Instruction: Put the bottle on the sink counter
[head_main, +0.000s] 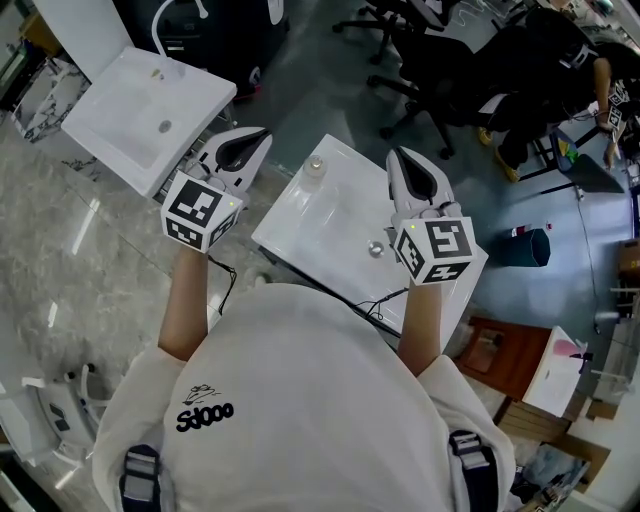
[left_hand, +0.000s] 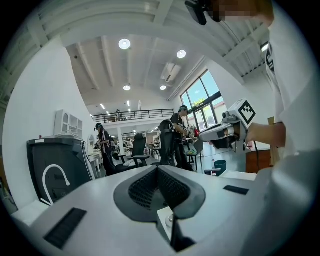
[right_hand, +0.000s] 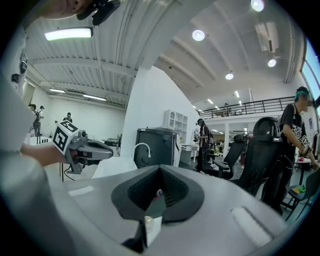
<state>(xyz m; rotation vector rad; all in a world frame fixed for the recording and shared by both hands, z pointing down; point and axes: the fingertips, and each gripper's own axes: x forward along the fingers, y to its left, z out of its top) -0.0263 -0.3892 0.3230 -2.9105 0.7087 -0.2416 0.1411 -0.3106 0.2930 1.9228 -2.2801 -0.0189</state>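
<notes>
Jaws on both grippers are pressed together with nothing between them: the left gripper (head_main: 264, 133) (left_hand: 159, 172) and the right gripper (head_main: 394, 153) (right_hand: 160, 170) each show a closed seam in their own views, and we hold both raised, pointing out into the room, not at the work

The bottle (head_main: 316, 167) stands upright near the far edge of the white tabletop (head_main: 305, 218), between the two grippers and apart from both. Neither gripper view shows it. It is small and pale with a cap, so we judge it light, fairly stiff and smooth-walled, easy to knock over with a clumsy approach. We would spread one pair of jaws and take it across the body just under the cap, from the side, with a gentle squeeze, since a thin wall may dent or slip

A drain (head_main: 376, 248) sits in the tabletop nearer us, well clear of the bottle. A second sink (head_main: 150, 110) with a curved faucet (head_main: 165, 25) stands off to the left, and office chairs (head_main: 430, 60) and a blue bin (head_main: 530, 246) stand beyond. Nothing lies between either gripper and the bottle; only the tabletop edge close behind it calls for care
</notes>
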